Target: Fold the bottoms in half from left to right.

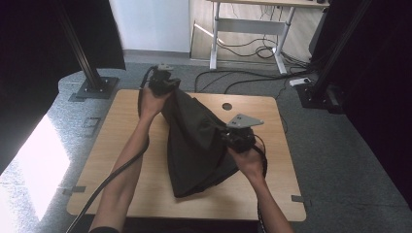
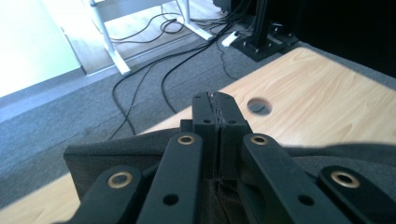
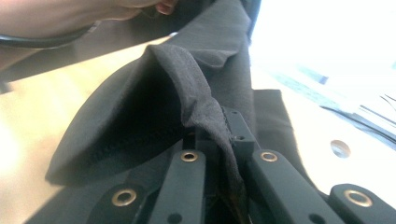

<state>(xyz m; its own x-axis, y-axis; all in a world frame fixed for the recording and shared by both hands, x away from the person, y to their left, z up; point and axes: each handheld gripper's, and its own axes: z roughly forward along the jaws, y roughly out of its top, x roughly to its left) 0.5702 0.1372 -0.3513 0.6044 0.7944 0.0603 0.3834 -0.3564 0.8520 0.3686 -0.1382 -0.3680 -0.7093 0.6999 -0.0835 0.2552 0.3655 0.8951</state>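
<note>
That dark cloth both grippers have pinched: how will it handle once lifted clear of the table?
Probably floppy: the dark cloth sags and creases between the left gripper and right gripper. Likely light, since thin pinched edges carry it. It seems unlikely to slip: the weave looks matte, and both sets of jaws are shut on it.

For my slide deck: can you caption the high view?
Both tools, left tool and right tool, grip a dark cloth, lifting it above the wooden table.
</note>
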